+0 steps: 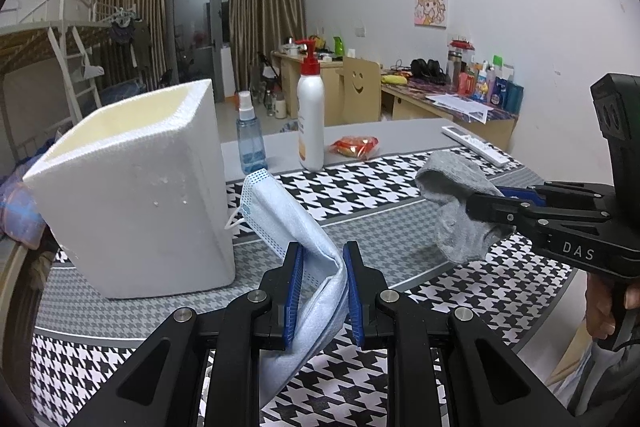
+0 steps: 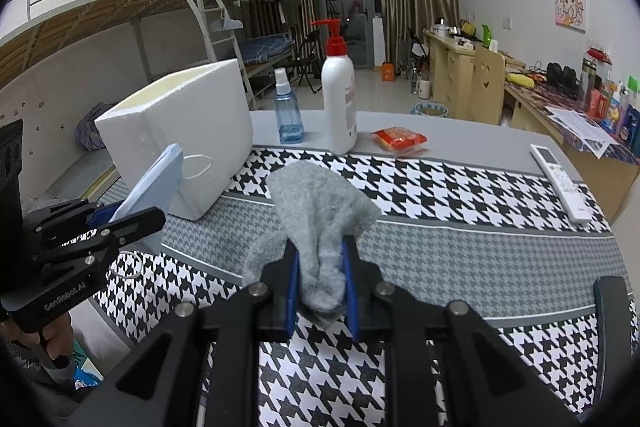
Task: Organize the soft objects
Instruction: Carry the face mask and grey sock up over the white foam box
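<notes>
My left gripper (image 1: 322, 251) is shut on a light blue face mask (image 1: 280, 215), held above the table; it also shows in the right wrist view (image 2: 156, 179). My right gripper (image 2: 320, 247) is shut on a grey sock (image 2: 320, 215), held above the table; the sock also shows in the left wrist view (image 1: 452, 211). A white foam box (image 1: 136, 187) with an open top stands at the left, close beside the mask; it also shows in the right wrist view (image 2: 180, 131).
On the houndstooth tablecloth (image 2: 440, 187) stand a blue spray bottle (image 2: 287, 111), a white pump bottle (image 2: 339, 95), a red snack packet (image 2: 400, 139) and a white remote (image 2: 560, 183). Bunk beds stand at the left, cluttered desks at the right.
</notes>
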A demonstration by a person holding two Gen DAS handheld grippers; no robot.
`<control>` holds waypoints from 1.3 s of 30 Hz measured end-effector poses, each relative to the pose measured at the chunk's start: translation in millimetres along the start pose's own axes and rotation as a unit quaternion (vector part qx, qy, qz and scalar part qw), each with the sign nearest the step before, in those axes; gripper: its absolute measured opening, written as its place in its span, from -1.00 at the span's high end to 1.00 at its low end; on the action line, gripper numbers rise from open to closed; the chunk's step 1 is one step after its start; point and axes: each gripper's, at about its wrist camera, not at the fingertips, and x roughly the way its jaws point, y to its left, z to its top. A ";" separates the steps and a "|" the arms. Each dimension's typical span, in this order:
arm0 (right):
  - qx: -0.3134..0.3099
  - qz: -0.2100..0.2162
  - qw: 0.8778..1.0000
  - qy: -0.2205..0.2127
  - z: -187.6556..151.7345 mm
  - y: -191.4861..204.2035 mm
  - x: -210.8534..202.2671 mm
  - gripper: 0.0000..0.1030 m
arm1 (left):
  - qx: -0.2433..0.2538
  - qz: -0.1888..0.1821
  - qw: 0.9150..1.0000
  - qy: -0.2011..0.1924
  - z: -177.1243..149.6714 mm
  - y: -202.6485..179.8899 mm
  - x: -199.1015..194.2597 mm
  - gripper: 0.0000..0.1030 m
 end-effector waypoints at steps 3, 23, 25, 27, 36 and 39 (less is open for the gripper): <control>0.005 -0.003 1.000 -0.008 2.0 -0.5 -3.3 0.55 | 0.000 0.001 1.000 -0.005 3.1 0.2 -1.4 0.57; -0.017 0.006 0.998 -0.055 28.2 9.3 -22.4 0.55 | 0.013 0.025 0.998 -0.052 31.5 -4.9 -15.0 0.57; -0.018 0.008 0.998 -0.060 31.6 9.5 -24.5 0.55 | 0.014 0.024 0.998 -0.059 34.5 -4.7 -17.7 0.57; -0.010 0.012 0.998 -0.068 34.2 7.7 -27.4 0.55 | 0.016 0.025 0.997 -0.064 38.3 -4.4 -20.0 0.57; -0.011 0.012 0.996 -0.090 45.8 9.1 -38.8 0.55 | 0.023 0.034 0.995 -0.091 52.0 -6.2 -28.4 0.57; -0.014 0.010 0.995 -0.093 48.7 11.7 -40.4 0.55 | 0.023 0.033 0.995 -0.095 56.0 -7.3 -28.6 0.57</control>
